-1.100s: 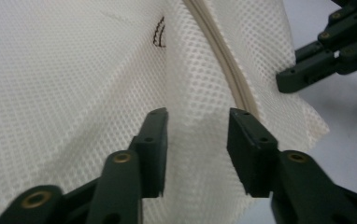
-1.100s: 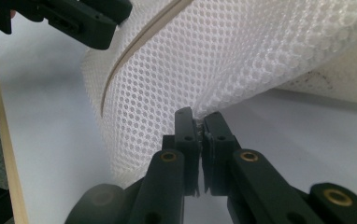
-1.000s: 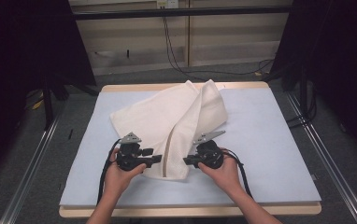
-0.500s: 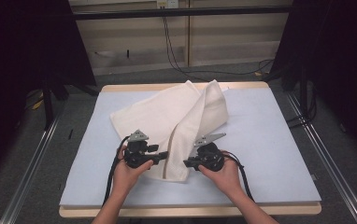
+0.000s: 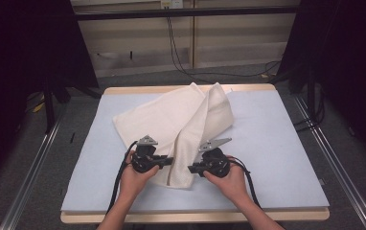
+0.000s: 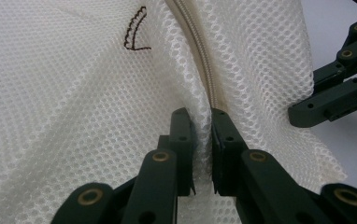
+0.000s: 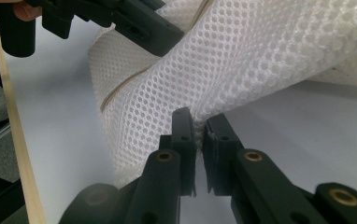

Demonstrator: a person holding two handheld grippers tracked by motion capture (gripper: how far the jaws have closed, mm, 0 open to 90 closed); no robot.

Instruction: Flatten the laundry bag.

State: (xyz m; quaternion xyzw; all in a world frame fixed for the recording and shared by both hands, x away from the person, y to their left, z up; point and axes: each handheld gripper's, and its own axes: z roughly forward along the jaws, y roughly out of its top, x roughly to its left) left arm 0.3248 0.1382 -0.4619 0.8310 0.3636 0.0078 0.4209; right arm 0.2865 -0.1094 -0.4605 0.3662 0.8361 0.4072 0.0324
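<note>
Two tongs (image 5: 170,161) (image 5: 191,168), tips half-buried in mesh bag (image 5: 171,120) folds.

High view: fixed above the near edge, facing forward and down over the whole counter (image 5: 286,143). Both gripper views sit very close, looking along their jaws. All three share the near end of the mesh bag (image 5: 181,163).

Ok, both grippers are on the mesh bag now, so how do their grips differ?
The left gripper, whose jaws have just been closing, pinches the mesh bag beside its zipper, well inside the cloth; the right gripper pinches a plain outer edge with bare table next to it. In the high view the left gripper points right and the right gripper points left. Both are shut on mesh at the bag's near end.
</note>
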